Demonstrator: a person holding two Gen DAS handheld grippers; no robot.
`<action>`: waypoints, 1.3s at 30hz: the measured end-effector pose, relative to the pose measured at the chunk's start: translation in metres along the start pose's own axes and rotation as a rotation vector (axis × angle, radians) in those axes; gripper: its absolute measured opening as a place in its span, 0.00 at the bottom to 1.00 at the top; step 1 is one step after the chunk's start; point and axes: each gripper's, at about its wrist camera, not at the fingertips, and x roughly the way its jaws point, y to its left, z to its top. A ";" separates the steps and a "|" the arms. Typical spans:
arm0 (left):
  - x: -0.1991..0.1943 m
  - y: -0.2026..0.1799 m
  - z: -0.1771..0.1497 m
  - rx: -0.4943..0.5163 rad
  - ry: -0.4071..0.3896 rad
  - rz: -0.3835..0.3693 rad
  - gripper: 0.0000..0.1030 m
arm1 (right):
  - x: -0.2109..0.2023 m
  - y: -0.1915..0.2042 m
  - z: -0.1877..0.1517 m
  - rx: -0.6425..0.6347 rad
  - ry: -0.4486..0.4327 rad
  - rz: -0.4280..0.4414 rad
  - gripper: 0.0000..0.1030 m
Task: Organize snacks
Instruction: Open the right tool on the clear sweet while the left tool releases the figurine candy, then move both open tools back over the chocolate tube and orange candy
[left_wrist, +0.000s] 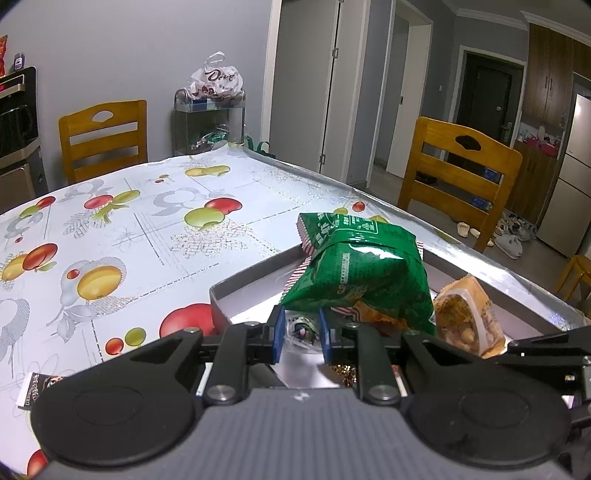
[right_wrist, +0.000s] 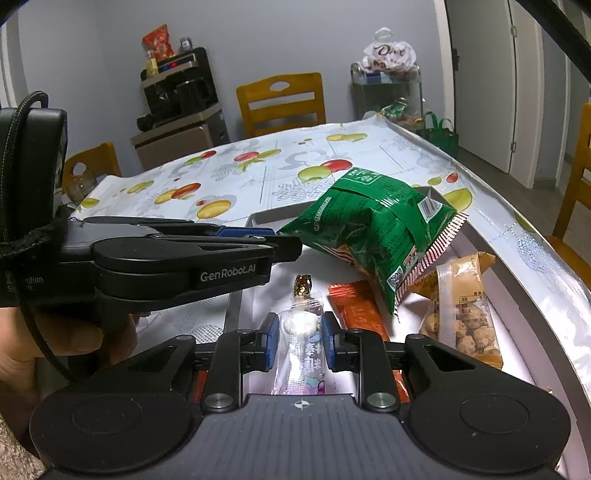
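Observation:
A green snack bag (left_wrist: 354, 266) hangs tilted over a shallow grey tray (left_wrist: 221, 295). My left gripper (left_wrist: 301, 325) is shut on its lower corner. The right wrist view shows that gripper (right_wrist: 291, 243) from the side, pinching the bag (right_wrist: 369, 229) at its left tip. My right gripper (right_wrist: 300, 341) is shut on a clear packet with a white sweet (right_wrist: 301, 328), low over the tray floor (right_wrist: 258, 295). In the tray lie an orange packet (right_wrist: 358, 314), a tan bag of round biscuits (right_wrist: 465, 317) and a gold-speckled sweet (right_wrist: 303, 286).
The tray sits at the near right corner of a table with a fruit-print cloth (left_wrist: 147, 221). A small dark-and-white packet (left_wrist: 37, 384) lies on the cloth at the near left. Wooden chairs (left_wrist: 458, 170) stand around the table. A hand (right_wrist: 74, 339) holds the left gripper.

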 end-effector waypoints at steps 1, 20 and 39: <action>0.000 0.000 0.000 0.000 0.000 -0.001 0.16 | 0.000 0.000 0.000 0.003 0.000 0.000 0.26; -0.021 -0.010 -0.002 0.036 -0.058 0.003 0.92 | -0.025 -0.011 -0.002 0.057 -0.055 0.010 0.81; -0.063 -0.001 -0.004 0.058 -0.099 0.015 0.94 | -0.045 -0.013 -0.003 0.068 -0.082 -0.013 0.98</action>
